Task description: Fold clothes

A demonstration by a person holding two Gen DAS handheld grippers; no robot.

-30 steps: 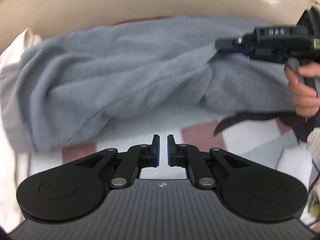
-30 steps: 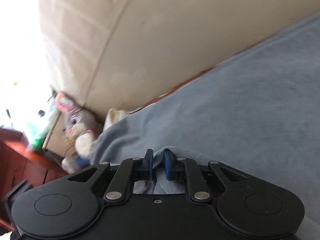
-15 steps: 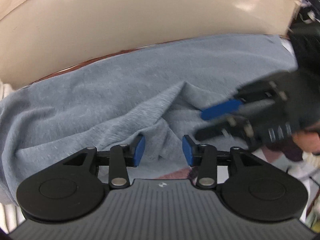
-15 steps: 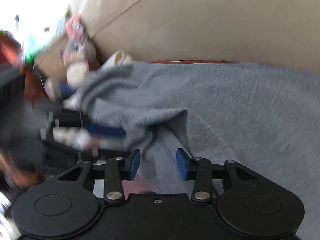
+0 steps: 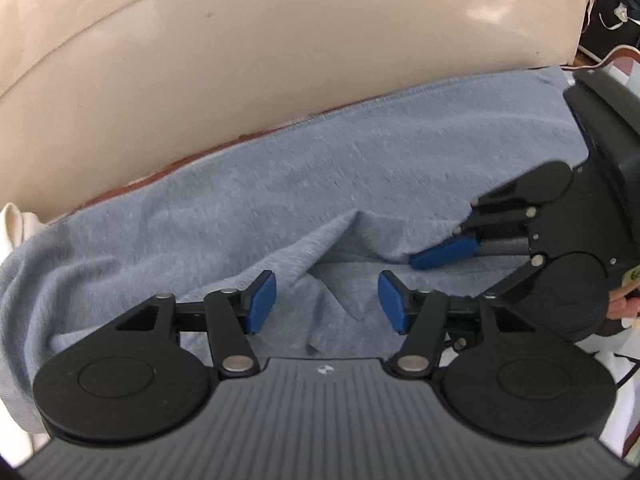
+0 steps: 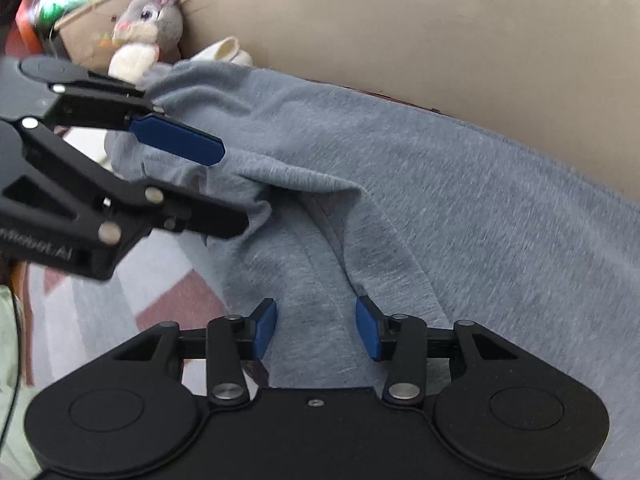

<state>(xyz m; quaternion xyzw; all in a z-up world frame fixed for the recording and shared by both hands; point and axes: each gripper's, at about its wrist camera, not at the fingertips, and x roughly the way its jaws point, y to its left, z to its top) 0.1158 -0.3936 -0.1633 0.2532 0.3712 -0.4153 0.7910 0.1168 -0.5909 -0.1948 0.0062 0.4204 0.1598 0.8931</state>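
A grey-blue fleece garment (image 5: 280, 200) lies spread along the foot of a beige cushion back. My left gripper (image 5: 328, 302) is open just above it, and a raised fold of the cloth runs between its blue pads. From the right wrist view the same left gripper (image 6: 232, 188) comes in from the left, with a bunched ridge between its fingers. My right gripper (image 6: 317, 328) is open over a seamed strip of the garment (image 6: 480, 200). In the left wrist view the right gripper (image 5: 440, 242) comes in from the right, its upper finger partly hidden by cloth.
The beige cushion back (image 5: 280, 60) rises right behind the garment. A blanket with maroon and pale squares (image 6: 168, 280) lies under it at the near side. A plush bunny (image 6: 148, 28) and a cream cloth (image 6: 224, 50) sit at the far left end. A hand (image 5: 624, 304) holds the right gripper.
Both grippers were shut a second ago and now stand open. The right one has let go of the fabric it pinched. The left one has moved forward onto the garment.
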